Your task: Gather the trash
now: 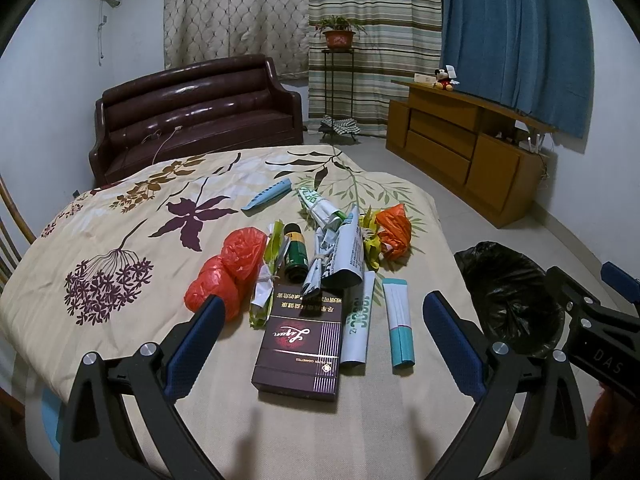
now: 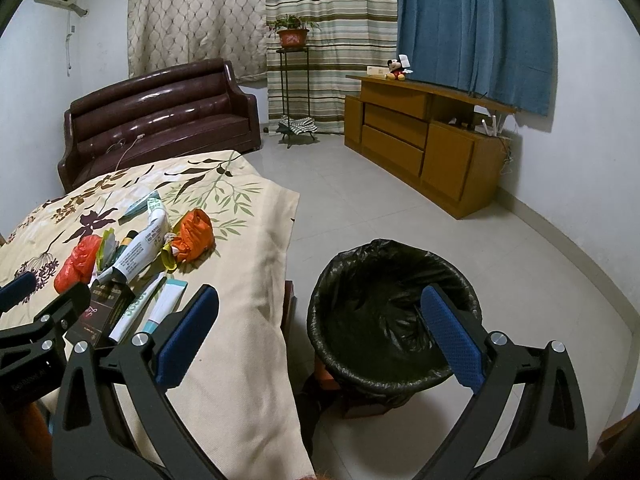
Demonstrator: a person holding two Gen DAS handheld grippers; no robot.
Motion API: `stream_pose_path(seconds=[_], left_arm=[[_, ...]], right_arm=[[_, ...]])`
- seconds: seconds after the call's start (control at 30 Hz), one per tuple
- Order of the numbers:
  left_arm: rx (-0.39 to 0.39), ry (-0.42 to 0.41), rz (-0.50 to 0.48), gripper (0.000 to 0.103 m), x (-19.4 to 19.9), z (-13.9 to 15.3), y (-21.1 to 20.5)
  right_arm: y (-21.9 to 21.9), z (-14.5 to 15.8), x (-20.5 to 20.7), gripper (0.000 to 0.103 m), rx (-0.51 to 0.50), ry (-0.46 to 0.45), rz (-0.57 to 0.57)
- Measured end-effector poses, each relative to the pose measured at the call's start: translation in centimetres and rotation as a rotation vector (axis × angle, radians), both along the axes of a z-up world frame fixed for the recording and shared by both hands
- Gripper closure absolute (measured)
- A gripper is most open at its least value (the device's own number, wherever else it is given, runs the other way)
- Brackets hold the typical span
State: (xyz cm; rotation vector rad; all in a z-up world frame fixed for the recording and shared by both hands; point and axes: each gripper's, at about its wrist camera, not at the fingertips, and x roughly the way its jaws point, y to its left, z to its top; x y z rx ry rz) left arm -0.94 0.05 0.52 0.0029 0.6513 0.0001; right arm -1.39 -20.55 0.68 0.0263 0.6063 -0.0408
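The left gripper (image 1: 324, 320) hangs just above the near end of the litter with its jaws spread wide and empty, and the dark cigarette box (image 1: 300, 344) lies between them, flat on the floral cloth (image 1: 120, 216) that covers the tabletop. That box looks like the natural first pick: it is nearest, rigid, and lies clear at its near end, though its far end touches the crumpled newspaper (image 1: 340, 252) and its right edge runs beside a white-and-green tube (image 1: 358, 324). To take it well, lower the jaws so the pads straddle the box's long sides and close squarely on the cardboard, since a slanted bite could nudge the tube or drag the cloth into folds. A second tube with a teal cap (image 1: 398, 320) lies just right of the first, and red plastic bags (image 1: 228, 272), a dark green can (image 1: 296, 252) and an orange bag (image 1: 394, 232) sit farther back; these soft bags will probably crush and slip, so they need a deeper bite. The right gripper (image 2: 320, 328) hovers with its jaws also wide apart and holding nothing, over the gap between the tabletop's edge and the bin (image 2: 394, 316), which stands on the floor just beside the tabletop, lined with a black bag and seemingly empty. Carry each piece over the rim before opening, so nothing lands on the tiles.
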Motion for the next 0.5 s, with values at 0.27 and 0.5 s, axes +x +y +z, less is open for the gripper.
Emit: stream_pose_path(seconds=[0.27, 0.5], left_arm=[[0.001, -0.001, -0.001, 0.007, 0.02, 0.02, -0.03], [0.001, 0.001, -0.001, 0.007, 0.06, 0.05, -0.1]], right_arm=[[0.08, -0.09, 0.01, 0.004, -0.001, 0.002, 0.0], [-0.08, 0.16, 0.04, 0.004, -0.003, 0.003, 0.001]])
